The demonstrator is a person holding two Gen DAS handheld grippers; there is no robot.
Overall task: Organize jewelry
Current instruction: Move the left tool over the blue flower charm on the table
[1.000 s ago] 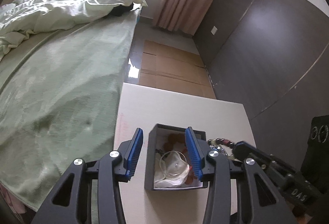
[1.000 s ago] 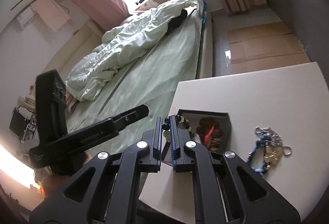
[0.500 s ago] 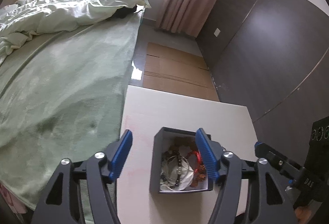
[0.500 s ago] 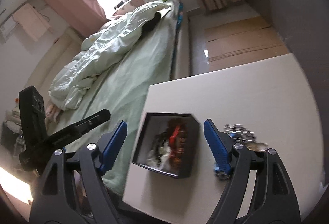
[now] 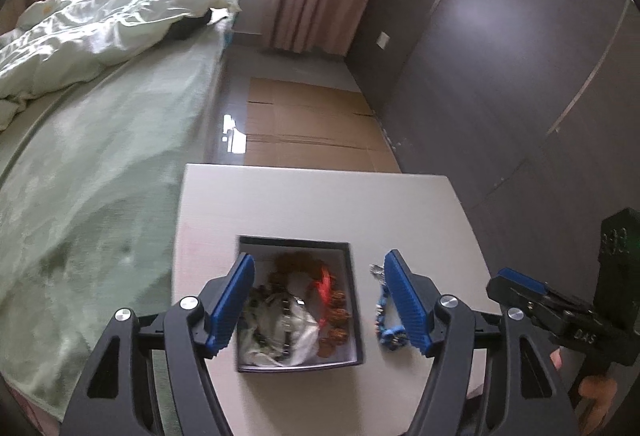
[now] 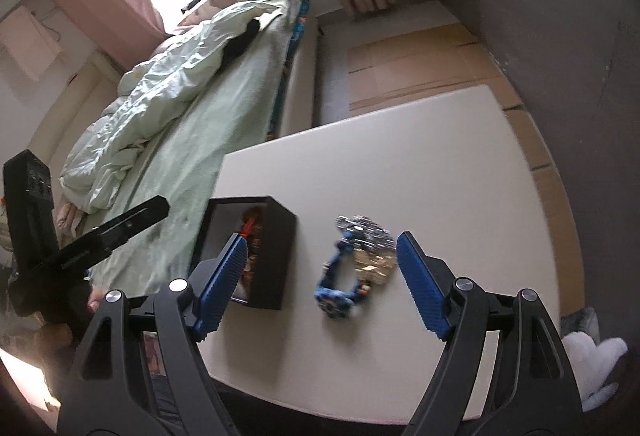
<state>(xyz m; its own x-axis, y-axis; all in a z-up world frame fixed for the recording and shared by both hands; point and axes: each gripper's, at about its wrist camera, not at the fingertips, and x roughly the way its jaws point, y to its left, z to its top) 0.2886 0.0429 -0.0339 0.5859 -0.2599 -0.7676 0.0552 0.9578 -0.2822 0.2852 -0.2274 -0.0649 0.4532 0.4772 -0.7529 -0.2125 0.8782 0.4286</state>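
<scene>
A black open box [image 5: 356, 316] sits on the white table [image 5: 312, 203] and holds a tangle of jewelry: brown beads, a red cord, a dark bead string on white cloth [image 5: 288, 324]. My left gripper [image 5: 320, 300] is open and empty, above the box's right part. To the box's right lies a blue bracelet [image 5: 386, 324]. In the right wrist view the box [image 6: 280, 256] is at left, and the blue bracelet [image 6: 336, 288] lies with a silver chain and gold pieces [image 6: 370, 240]. My right gripper [image 6: 320, 284] is open and empty, above the bracelet.
A bed with a green sheet [image 5: 92, 175] and rumpled duvet runs along the table's left side. Flattened cardboard [image 5: 312, 123] lies on the floor beyond the table. A dark wardrobe wall [image 5: 520, 75] stands to the right. The right gripper's body [image 5: 560, 312] shows at the left view's right edge.
My right gripper opened and let the dark bead bracelet fall into the box, then moved right over the blue bracelet. My left gripper opened wider and shifted right and back.
</scene>
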